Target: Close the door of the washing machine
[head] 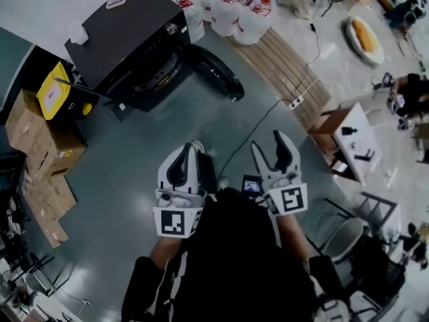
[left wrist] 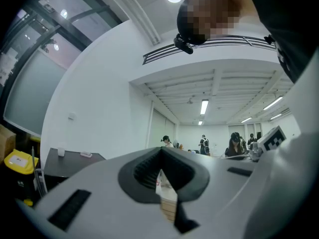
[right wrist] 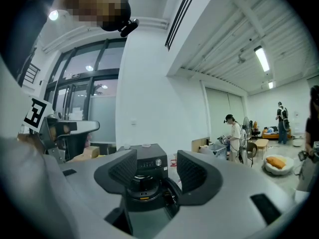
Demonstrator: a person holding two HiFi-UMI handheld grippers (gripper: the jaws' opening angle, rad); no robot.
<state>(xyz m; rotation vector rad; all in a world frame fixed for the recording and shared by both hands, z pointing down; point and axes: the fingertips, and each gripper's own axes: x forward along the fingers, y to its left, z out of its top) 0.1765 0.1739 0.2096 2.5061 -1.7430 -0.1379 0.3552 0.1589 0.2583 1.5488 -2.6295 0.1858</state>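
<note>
The black washing machine (head: 127, 39) stands on the floor ahead at the upper left, well away from both grippers. Its round door (head: 216, 72) hangs open, swung out to the right of the drum opening. In the right gripper view the washing machine (right wrist: 148, 164) shows between the jaws, with the open door (right wrist: 172, 195) at its right. My right gripper (head: 270, 143) is open and holds nothing. My left gripper (head: 190, 154) is shut with nothing in it; its jaws meet at the tips. In the left gripper view only the machine's top (left wrist: 70, 161) shows, at the left.
Cardboard boxes (head: 40, 139) and a yellow box (head: 53, 89) sit left of the machine. Water jugs (head: 228, 9) stand behind it. A wooden slatted platform (head: 288, 72), a power strip (head: 295, 101) with its cable, and a small table (head: 352, 139) lie to the right. People stand in the far background.
</note>
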